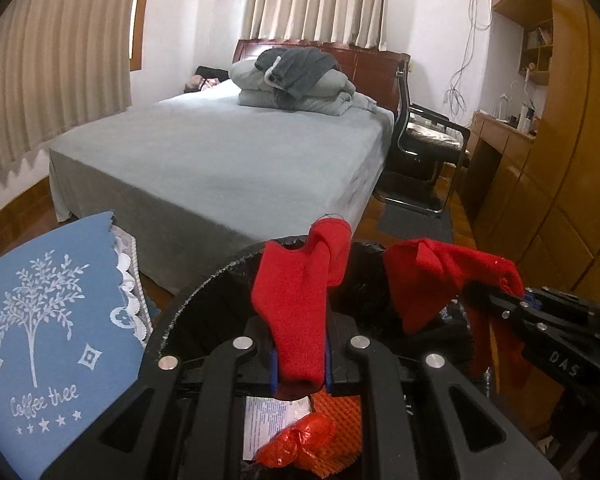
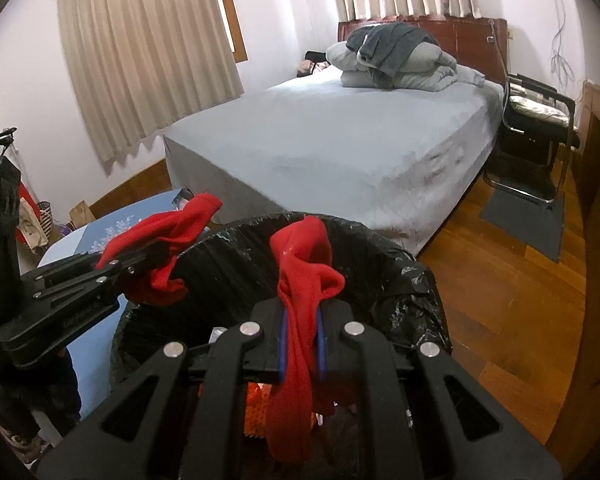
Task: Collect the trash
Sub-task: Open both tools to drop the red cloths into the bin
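My left hand-held gripper (image 1: 300, 368) is clamped on a red sock (image 1: 296, 300), its blue-edged pads pinching the soft, fuzzy knit near one end while the rest stands up in a limp fold above the jaws. My right hand-held gripper (image 2: 302, 344) is likewise clamped on a second red sock (image 2: 300, 280) of the same fleecy fabric, bunched into a knot at the top and hanging down below the jaws. That makes two socks, one per gripper. Both grippers are matte black plastic with round silver rivets.

Both socks hang over the open mouth of a round trash bin (image 2: 380, 264) lined with a crinkled, glossy black bag. Inside I see an orange ribbed piece (image 1: 340, 416), a crumpled red-orange wrapper (image 1: 300, 440) and a printed white paper (image 1: 268, 420).

Just left of the bin lies a blue cloth (image 1: 48, 320) printed with a white tree, edged in white lace. Beyond stands a bed (image 1: 220, 152) under a smooth grey sheet, with folded grey bedding (image 1: 296, 80) piled at its head, and a black chair (image 1: 424, 148) beside it on wooden floor.
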